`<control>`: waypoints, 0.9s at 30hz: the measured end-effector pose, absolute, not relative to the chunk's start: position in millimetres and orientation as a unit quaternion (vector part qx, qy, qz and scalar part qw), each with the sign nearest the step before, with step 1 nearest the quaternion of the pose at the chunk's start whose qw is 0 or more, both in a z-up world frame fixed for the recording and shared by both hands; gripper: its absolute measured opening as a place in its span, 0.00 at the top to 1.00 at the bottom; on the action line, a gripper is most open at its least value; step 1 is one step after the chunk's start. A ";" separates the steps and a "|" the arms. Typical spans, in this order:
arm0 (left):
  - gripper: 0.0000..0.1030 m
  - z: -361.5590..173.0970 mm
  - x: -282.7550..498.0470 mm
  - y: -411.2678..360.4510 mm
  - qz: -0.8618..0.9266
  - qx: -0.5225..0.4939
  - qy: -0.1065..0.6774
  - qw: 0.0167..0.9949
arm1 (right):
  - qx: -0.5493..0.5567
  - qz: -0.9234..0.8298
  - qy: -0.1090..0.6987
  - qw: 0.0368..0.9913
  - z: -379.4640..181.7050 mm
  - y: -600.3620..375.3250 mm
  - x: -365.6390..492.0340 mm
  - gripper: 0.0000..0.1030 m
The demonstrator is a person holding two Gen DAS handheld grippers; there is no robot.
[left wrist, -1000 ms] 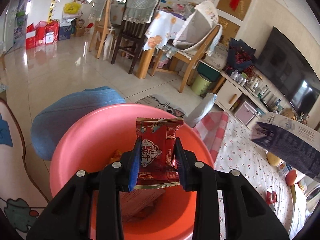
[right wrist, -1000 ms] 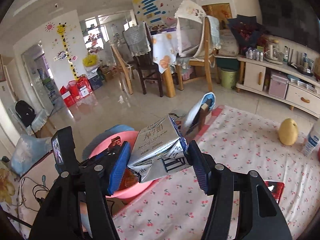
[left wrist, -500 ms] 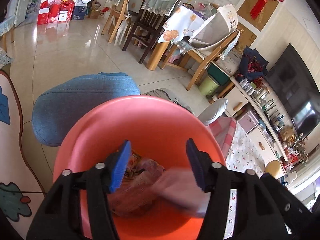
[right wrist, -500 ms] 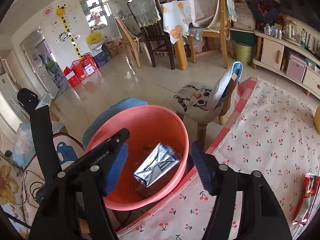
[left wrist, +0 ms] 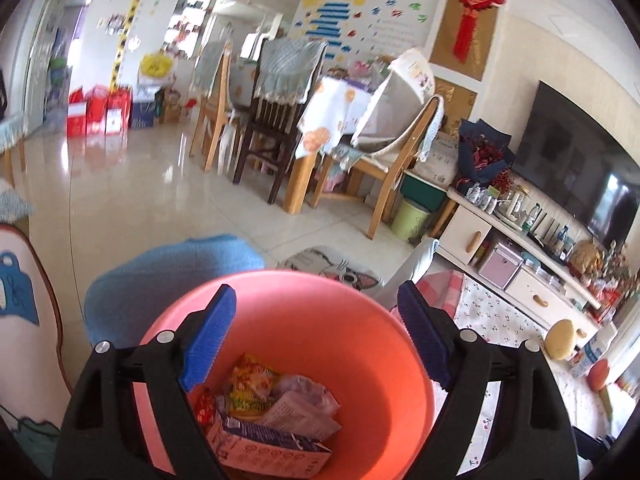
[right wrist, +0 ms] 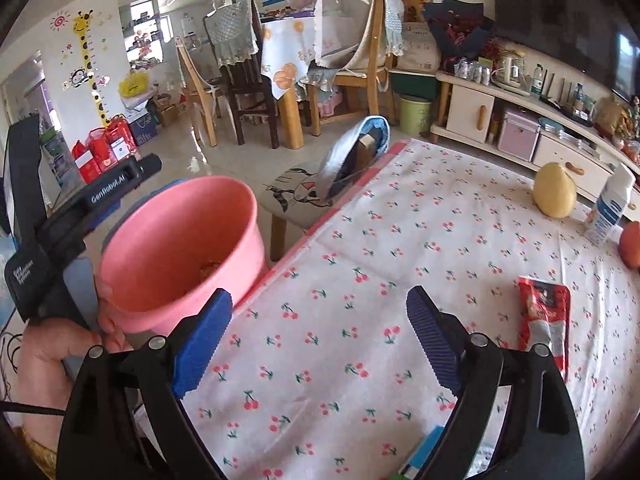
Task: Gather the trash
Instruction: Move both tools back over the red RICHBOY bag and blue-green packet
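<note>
Bin: pink bucket [left wrist: 360, 344], below the table's edge beside the cherry-print tablecloth [right wrist: 400, 248]; in the right wrist view it stood at 9 o'clock of the tongs.

Bin contents: crushed milk carton [left wrist: 272, 450], yellow snack wrapper [left wrist: 250, 380], crumpled clear plastic [left wrist: 308, 394] and a small red wrapper [left wrist: 205, 404], all lying on the bucket's floor.

Left gripper [left wrist: 316, 340]: poised over the bucket's mouth, jaws spread wide and just opened further, nothing between them.

Right gripper [right wrist: 320, 340]: over the tablecloth, pointed downward, jaws likewise just opened wide and empty.

Person: a hand [right wrist: 60, 344] gripped the left tool's handle at 8 o'clock in the right wrist view.

Trash outstanding: red sachet [right wrist: 544, 320] lying flat on the cloth at 3 o'clock of the right tongs, just beside them; a blue-and-green item [right wrist: 420, 456] at 5 o'clock, half hidden, kind not identifiable.

Not judged trash: yellow pomelo-like fruit [right wrist: 554, 196], upright white carton [right wrist: 608, 208] and orange fruit [right wrist: 632, 244] at 2 o'clock, well apart from the tongs.

Progress: several pieces were binned; judged past the midpoint, with the sachet the likely next pick.
</note>
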State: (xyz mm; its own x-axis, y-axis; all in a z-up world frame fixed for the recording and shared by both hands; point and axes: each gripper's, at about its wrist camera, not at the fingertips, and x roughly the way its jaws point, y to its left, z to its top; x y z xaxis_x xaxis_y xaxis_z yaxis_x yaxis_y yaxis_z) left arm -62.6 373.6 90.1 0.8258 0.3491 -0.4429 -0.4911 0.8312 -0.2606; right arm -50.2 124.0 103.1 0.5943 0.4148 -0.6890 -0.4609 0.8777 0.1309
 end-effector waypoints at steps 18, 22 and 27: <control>0.06 122.3 -78.3 286.3 0.153 -0.115 0.192 0.963 | -0.052 0.156 0.325 0.931 104.6 8.1 -141.5 0.14; 0.05 132.3 -90.9 251.9 0.124 -0.082 0.192 0.970 | -0.043 0.146 0.313 0.938 108.3 -12.8 -153.5 0.13; 0.05 141.3 -105.7 208.0 0.099 -0.018 0.200 0.975 | -0.017 0.143 0.294 0.945 117.2 -34.9 -163.5 0.13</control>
State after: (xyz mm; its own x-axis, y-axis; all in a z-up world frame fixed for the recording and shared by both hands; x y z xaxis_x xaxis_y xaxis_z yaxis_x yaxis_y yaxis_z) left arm -105.7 208.0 141.3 0.9003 0.1857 -0.3937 -0.1999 0.9798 0.0052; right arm -163.5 -34.9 117.2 0.7859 0.2597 -0.5612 -0.2799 0.9587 0.0516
